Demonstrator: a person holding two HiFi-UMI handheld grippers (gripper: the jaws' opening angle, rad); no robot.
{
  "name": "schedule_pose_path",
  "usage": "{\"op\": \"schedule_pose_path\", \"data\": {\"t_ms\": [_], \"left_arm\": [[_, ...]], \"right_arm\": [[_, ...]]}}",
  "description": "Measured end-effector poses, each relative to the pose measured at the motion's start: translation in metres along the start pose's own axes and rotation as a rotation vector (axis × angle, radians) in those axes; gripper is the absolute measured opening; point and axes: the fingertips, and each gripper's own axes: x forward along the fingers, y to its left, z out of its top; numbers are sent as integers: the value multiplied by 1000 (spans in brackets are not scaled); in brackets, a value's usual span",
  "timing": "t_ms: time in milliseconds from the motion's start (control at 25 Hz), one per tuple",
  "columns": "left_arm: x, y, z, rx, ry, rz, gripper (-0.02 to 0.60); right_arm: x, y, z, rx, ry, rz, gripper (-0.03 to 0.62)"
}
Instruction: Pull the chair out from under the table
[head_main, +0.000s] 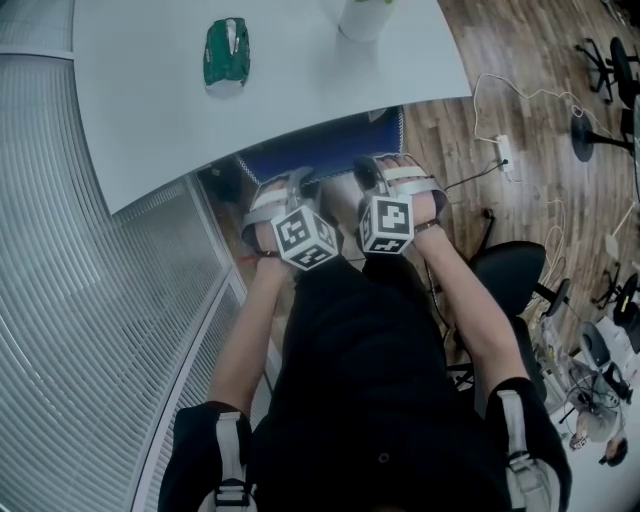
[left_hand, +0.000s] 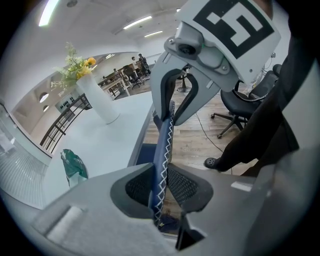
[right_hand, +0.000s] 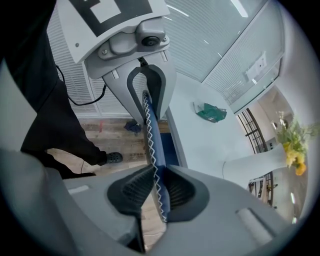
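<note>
The blue chair (head_main: 325, 150) is tucked under the white table's (head_main: 300, 90) near edge, its stitched back clamped by the left gripper (left_hand: 161, 185) and the right gripper (right_hand: 157, 189). One green bag (head_main: 226, 52) and one vase (head_main: 365, 15) are carried on the table. Room is hemmed by a slatted wall (head_main: 80, 260) leftward and one black office chair (head_main: 512, 268) rightward.

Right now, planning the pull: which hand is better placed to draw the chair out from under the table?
Left, slightly. Both are shut on the blue chair back, but the left gripper grips nearer its middle, the right gripper near its end. Pulling with both looks steadier.
</note>
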Motion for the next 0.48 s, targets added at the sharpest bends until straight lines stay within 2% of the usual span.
{"op": "schedule_pose_path", "data": {"t_ms": [480], "left_arm": [[-17,-21,2,19,-2,-20,87]], "right_arm": [[-19,19,1,-7,-14,18,77]]}}
